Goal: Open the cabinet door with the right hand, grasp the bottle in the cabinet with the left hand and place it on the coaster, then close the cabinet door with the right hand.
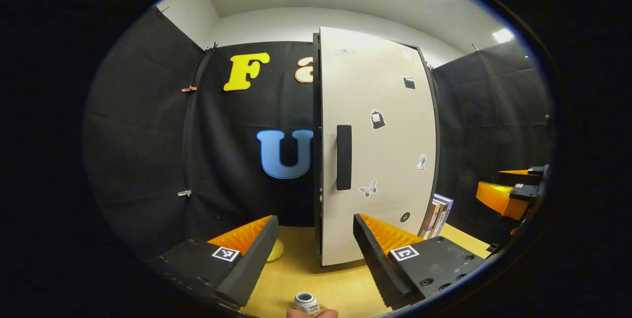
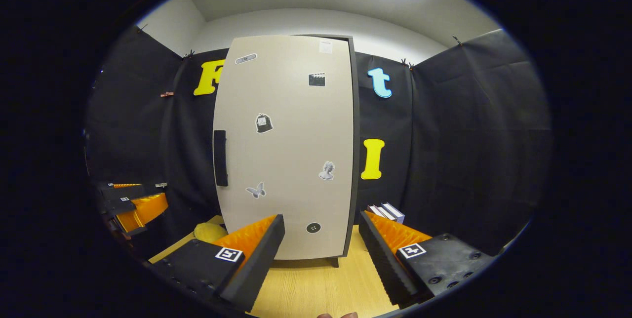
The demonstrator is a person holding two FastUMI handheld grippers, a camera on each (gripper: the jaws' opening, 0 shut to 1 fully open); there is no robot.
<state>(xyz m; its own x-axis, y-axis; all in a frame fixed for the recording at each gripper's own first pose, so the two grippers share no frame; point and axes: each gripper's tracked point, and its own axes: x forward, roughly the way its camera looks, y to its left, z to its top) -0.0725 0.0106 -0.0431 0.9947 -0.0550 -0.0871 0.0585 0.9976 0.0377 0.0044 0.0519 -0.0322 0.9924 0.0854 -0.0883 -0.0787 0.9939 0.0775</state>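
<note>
The cabinet door (image 2: pixel 289 145) is seen closed at twelve o'clock, both the left gripper (image 1: pixel 311 249) and right gripper (image 2: pixel 321 254) are held with fingers apart, and the bottle (image 1: pixel 307 303) is glimpsed at six o'clock.

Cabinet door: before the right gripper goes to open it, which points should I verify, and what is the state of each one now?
1. Cabinet door shut, ready to be pulled: ok.
2. Black door handle free, nothing in front of it: ok.
3. Right gripper open and empty, facing the door: ok.
4. Left gripper open and empty, ready for the bottle: ok.
5. Bottle inside the cabinet: cannot tell, the shut door hides the inside. A bottle top shows at the bottom edge of the left gripper view.
6. Coaster position on the wooden table: cannot tell.
</note>
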